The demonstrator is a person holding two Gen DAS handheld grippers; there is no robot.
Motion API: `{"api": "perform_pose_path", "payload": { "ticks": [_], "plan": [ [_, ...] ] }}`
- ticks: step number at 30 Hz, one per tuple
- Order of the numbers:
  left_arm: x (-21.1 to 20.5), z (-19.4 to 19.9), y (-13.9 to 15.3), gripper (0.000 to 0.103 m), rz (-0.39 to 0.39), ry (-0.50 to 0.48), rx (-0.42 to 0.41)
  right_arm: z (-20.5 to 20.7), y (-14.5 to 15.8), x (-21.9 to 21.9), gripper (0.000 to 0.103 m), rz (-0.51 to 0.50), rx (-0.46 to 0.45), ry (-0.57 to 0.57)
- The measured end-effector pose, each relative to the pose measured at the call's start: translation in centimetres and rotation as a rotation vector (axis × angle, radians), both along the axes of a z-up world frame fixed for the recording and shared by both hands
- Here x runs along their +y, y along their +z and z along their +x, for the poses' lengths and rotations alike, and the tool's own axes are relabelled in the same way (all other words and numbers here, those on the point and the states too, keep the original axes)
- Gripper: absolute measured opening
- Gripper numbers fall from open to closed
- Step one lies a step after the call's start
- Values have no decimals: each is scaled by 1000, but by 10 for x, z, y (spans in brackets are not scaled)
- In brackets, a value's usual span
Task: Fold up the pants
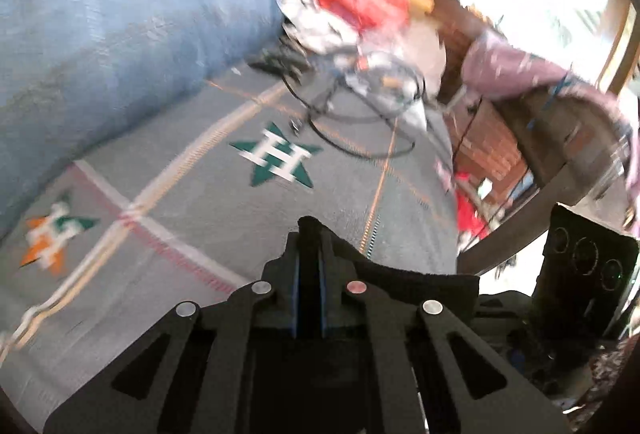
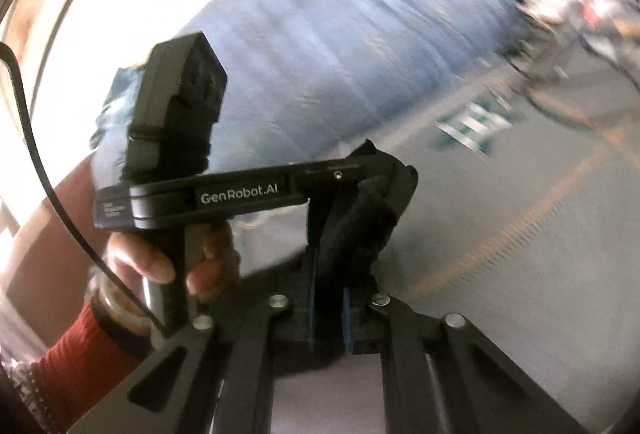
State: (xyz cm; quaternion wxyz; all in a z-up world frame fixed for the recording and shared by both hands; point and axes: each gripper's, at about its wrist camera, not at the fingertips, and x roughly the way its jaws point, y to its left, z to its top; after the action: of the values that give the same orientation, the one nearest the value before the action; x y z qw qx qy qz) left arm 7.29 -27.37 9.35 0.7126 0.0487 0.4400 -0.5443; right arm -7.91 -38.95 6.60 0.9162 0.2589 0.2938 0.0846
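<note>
Both claws are closed on dark fabric of the pants point(image 1: 416, 280): the left claw point(image 1: 309, 234), the right claw point(image 2: 330, 274), above the grey star-patterned bedspread point(image 1: 200, 193).

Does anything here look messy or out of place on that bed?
Yes. At the far end of the grey patterned bedspread, black cables lie tangled in loose loops beside a heap of red and white clothes. The view is blurred, so I can't tell what the cables belong to.
</note>
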Motion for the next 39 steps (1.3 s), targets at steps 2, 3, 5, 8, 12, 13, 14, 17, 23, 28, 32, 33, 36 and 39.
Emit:
{"api": "perform_pose_path", "payload": {
  "ticks": [2,3,5,8,12,13,14,17,23,28,32,33,36,39],
  "plan": [
    [40,2,15,7,-23,64,-14,4,15,27,9,-30,-32,71],
    [64,3,20,7,-32,110,-19,8,20,43,9,-47,-43,112],
    [111,6,24,29,-27,220,-5,16,24,75,9,-80,-52,185],
    [183,8,14,62,-3,402,11,29,12,133,9,-131,-27,299],
    [253,2,-17,62,22,563,112,51,-32,197,21,-194,81,443],
    [262,-2,-24,62,38,593,118,53,-43,212,30,-229,129,467],
    [271,-8,-29,62,52,614,114,52,-45,218,32,-237,139,487],
    [282,-27,-37,62,53,635,123,38,-31,204,47,-185,97,519],
    [257,-52,-43,68,84,623,107,33,0,119,65,-101,45,309],
    [232,-67,-39,68,101,642,40,58,-5,114,28,-268,93,229],
    [216,-66,-53,68,220,710,13,85,-26,112,22,-237,134,233],
    [215,-64,-60,68,247,724,20,95,-34,112,22,-236,148,239],
    [222,-63,-71,68,236,762,51,108,-50,123,22,-243,170,266],
    [229,-66,-68,68,234,776,52,105,-53,125,22,-254,160,274]
  ]
}}
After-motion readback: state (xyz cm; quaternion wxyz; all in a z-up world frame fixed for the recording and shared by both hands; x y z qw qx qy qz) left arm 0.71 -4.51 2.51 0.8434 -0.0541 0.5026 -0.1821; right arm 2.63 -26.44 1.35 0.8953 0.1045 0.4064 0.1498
